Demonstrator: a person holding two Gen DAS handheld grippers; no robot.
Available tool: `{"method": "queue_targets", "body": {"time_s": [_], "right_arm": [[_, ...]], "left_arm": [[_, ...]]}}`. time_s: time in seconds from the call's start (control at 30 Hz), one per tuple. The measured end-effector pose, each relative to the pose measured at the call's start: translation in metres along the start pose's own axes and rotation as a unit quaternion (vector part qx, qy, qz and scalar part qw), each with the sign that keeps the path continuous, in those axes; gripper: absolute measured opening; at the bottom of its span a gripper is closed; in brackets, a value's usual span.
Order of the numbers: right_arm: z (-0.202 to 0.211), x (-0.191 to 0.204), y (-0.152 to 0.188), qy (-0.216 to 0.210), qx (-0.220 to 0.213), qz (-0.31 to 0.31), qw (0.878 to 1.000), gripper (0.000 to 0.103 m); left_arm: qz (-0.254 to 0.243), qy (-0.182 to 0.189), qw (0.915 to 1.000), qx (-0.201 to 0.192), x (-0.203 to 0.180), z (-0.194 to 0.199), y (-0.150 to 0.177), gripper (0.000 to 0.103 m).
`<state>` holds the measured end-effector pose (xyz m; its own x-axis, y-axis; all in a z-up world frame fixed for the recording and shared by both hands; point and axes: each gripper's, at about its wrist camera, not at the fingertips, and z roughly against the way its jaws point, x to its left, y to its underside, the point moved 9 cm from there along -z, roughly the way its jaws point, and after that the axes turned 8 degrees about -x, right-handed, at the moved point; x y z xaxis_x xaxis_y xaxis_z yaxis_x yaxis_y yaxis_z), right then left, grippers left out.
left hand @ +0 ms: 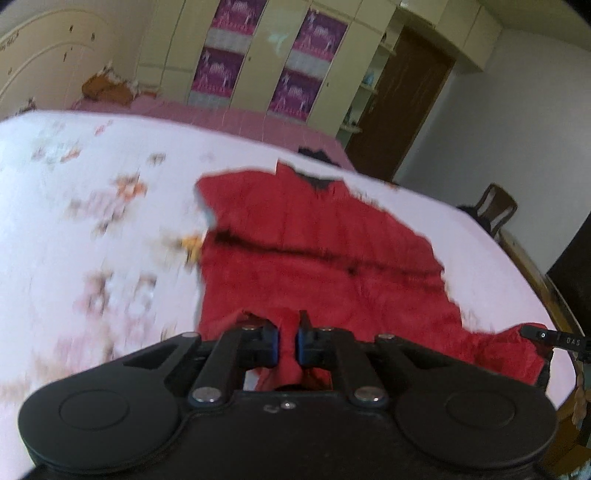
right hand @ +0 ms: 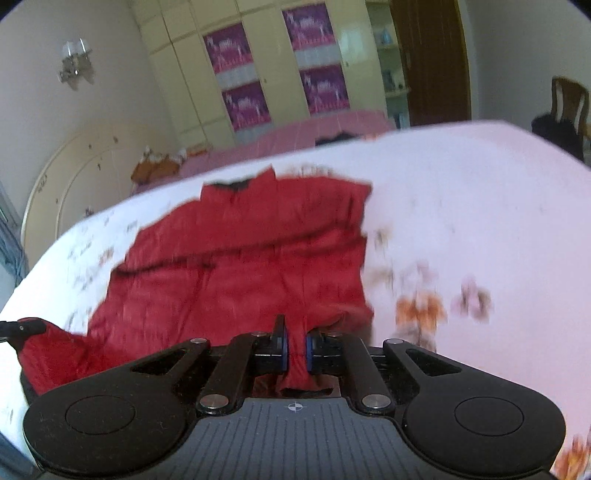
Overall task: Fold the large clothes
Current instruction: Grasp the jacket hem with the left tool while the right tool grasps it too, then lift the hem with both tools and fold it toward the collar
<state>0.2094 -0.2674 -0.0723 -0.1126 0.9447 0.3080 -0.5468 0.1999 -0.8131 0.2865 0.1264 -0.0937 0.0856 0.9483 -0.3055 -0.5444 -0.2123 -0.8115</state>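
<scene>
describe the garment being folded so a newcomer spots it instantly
Start at the big bed with the white floral sheet. Spread across its middle lies a red jacket with a dark collar lining, its near hem pinched by both grippers. It is the only solid red item there.

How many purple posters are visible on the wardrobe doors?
4: on the wardrobe, upper left, lower left, upper right, lower right. None seems hidden.

Bedsheet (left hand: pixel 92 221) bare beside red garment (left hand: pixel 314 240); chair (right hand: pixel 569 99) beyond bed edge.
</scene>
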Motion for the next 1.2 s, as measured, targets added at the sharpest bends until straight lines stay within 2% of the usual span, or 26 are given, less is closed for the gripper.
{"method": "queue_targets", "body": {"time_s": [0.17, 0.5, 0.67, 0.9, 1.03, 1.2], "right_arm": [[-0.037, -0.006, -0.041, 0.0, -0.028, 0.01, 1.0, 0.008], [-0.137, -0.022, -0.118, 0.014, -0.066, 0.017, 0.998, 0.008], [-0.192, -0.03, -0.142, 0.024, -0.067, 0.025, 0.997, 0.008], [-0.271, -0.049, -0.159, 0.039, -0.045, 0.026, 0.998, 0.008], [-0.31, -0.058, -0.153, 0.045, -0.028, 0.027, 0.998, 0.008], [-0.352, -0.075, -0.142, 0.047, 0.01, 0.005, 0.999, 0.008]], "left_arm": [[-0.006, -0.013, 0.9996, -0.026, -0.001, -0.033, -0.042, 0.009], [-0.028, -0.055, 0.9958, -0.069, 0.0, -0.116, -0.12, 0.009], [-0.039, -0.082, 0.993, -0.075, 0.005, -0.167, -0.149, 0.009], [-0.043, -0.127, 0.9888, -0.066, 0.022, -0.23, -0.164, 0.009], [-0.052, -0.144, 0.9864, -0.06, 0.026, -0.259, -0.163, 0.009], [-0.057, -0.164, 0.9843, -0.032, 0.038, -0.293, -0.153, 0.009]]}}
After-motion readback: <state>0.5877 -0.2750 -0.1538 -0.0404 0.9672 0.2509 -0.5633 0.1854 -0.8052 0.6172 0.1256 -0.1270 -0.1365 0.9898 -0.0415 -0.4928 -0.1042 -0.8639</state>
